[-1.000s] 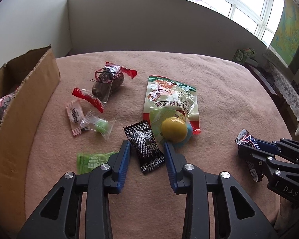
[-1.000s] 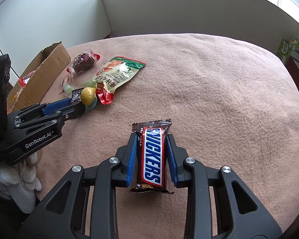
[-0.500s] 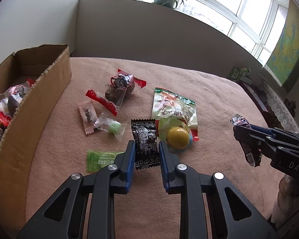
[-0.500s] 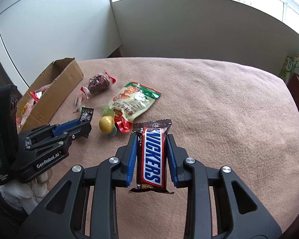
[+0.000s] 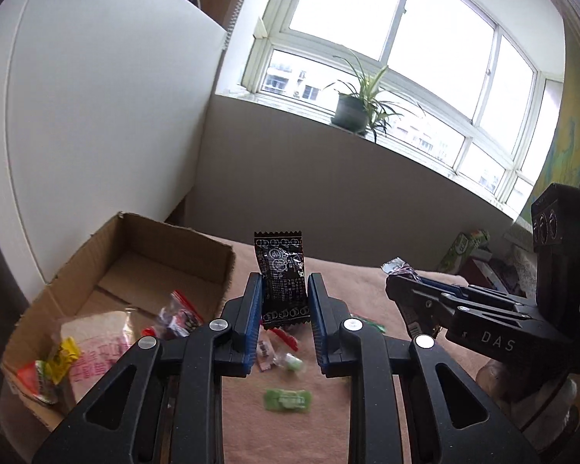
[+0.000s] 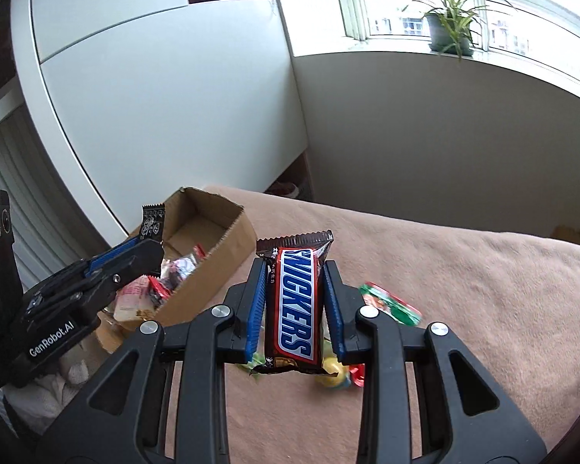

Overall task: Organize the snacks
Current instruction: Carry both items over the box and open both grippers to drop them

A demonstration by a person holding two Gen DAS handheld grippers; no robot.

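Black sachet (image 5: 283, 281) between left gripper (image 5: 283, 303) pads

Blanketed surface (image 5: 282, 437): cardboard box (image 5: 166, 266), loose snacks (image 5: 288, 400).

Your left tongs (image 5: 284, 295) pinch black sachet (image 5: 283, 280) upright, off blanket. Your right tongs (image 6: 294, 303) clamp Snickers bar (image 6: 294, 305) upright. Cardboard box (image 5: 143, 266) open, part-filled with snacks.
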